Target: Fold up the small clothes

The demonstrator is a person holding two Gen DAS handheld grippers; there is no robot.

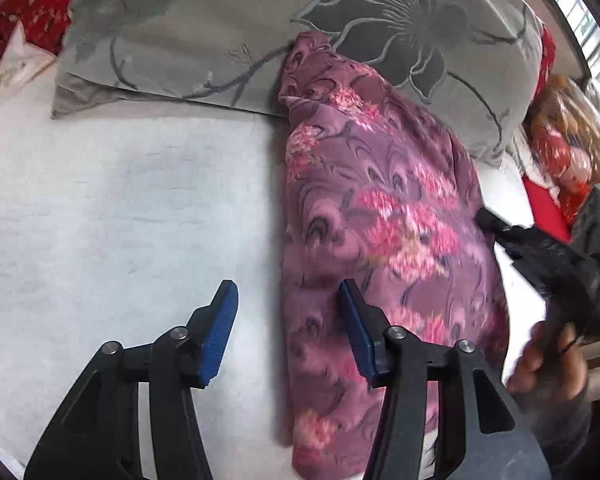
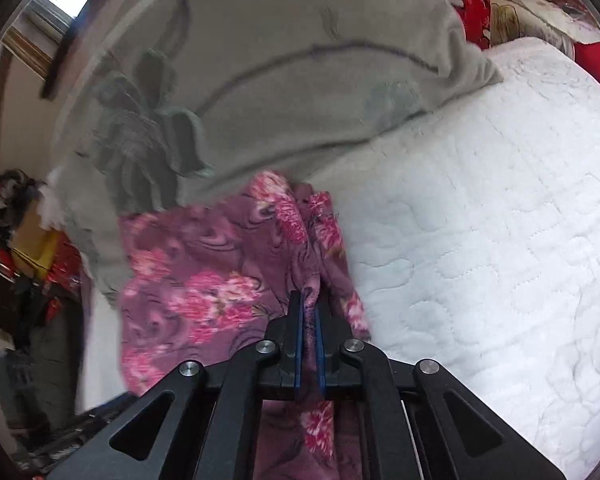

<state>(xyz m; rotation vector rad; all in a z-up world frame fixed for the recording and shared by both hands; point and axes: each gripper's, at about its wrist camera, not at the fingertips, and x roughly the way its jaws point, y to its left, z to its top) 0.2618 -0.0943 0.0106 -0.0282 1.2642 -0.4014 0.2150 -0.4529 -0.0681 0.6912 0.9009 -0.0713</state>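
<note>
Garment [image 1: 380,216] — purple floral, lies just below grey cushion [image 1: 228,28]. Right gripper [image 2: 309,344] pinches a thin ridge; could slip. Left gripper [image 1: 288,316] half-open, empty — fold may skew w/o it.
</note>
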